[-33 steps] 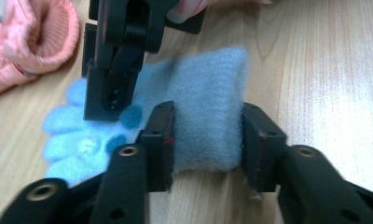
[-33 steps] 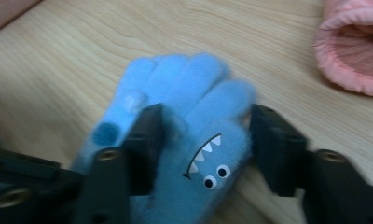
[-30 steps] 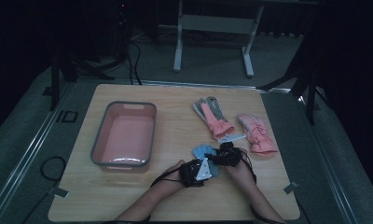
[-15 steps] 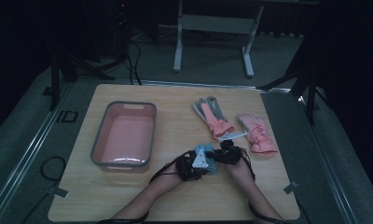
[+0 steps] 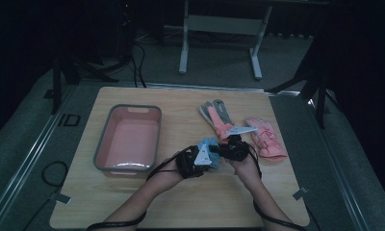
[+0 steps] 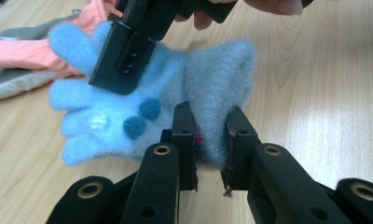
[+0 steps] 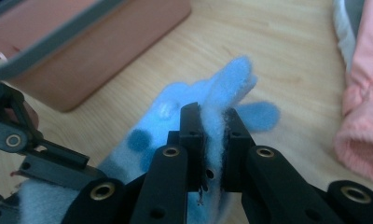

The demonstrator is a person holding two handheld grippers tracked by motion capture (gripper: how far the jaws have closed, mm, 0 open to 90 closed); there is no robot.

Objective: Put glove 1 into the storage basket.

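A pale wooden table takes up the middle of the room, and everything else can be placed from the pink tub with the grey rim that sits on its left half. The tub lies flat, long side running away from the person.

Right of the tub, toward the far side of the table, lies a grey and pink glove, flat on the wood. Farther right again is a pink glove, also flat, just beside the first one.

Between the tub and those two, close to the tub's near right corner, a person's two hands meet over a fluffy blue glove with darker blue spots. It is lifted and bunched up.

The left gripper, the nearer to the tub, has its jaws clamped on a fold of the blue glove's cuff end; the fleece fills the gap between the black pads. The right gripper, just beyond it on the side away from the tub, has its jaws pinched tight on a fold of the same blue glove near the fingers, the fabric squeezed thin between them.
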